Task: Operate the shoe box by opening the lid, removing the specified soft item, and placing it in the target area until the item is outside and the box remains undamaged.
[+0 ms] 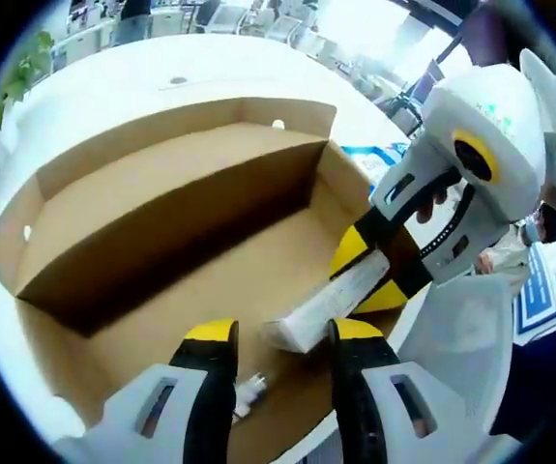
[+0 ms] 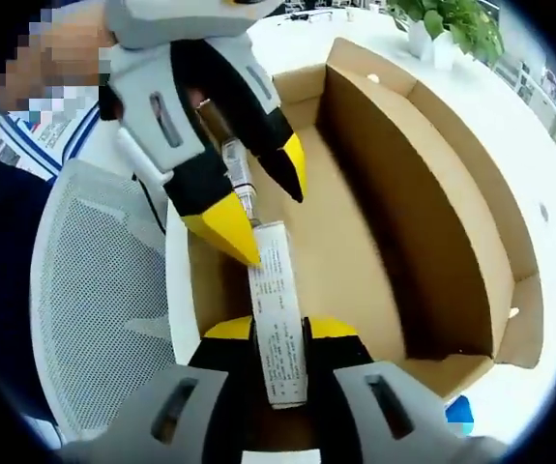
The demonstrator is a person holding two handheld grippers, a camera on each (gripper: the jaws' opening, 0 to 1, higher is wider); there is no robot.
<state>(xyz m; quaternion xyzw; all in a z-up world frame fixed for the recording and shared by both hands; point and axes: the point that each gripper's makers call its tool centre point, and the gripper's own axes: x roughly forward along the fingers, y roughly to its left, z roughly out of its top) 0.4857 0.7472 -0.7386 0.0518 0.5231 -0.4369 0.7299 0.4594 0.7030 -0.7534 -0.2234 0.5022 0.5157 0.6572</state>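
Note:
The brown cardboard shoe box (image 1: 161, 193) (image 2: 432, 193) lies on a white table with its lid folded back. A soft white tube (image 1: 321, 309) (image 2: 279, 319) with printed text hangs over the box floor. My right gripper (image 2: 279, 329) is shut on the tube's body; in the left gripper view it comes in from the right (image 1: 366, 275). My left gripper (image 1: 282, 333) is open, its yellow-tipped jaws standing on either side of the tube's narrow cap end (image 1: 248, 391). In the right gripper view the left gripper (image 2: 258, 203) reaches down from the top around that end (image 2: 239, 184).
A white mesh chair (image 2: 94, 319) (image 1: 461, 329) stands close beside the box. A potted plant (image 2: 452, 24) sits at the table's far side. Blue-and-white printed sheets (image 1: 548, 290) lie past the chair. A person's sleeve shows behind the left gripper.

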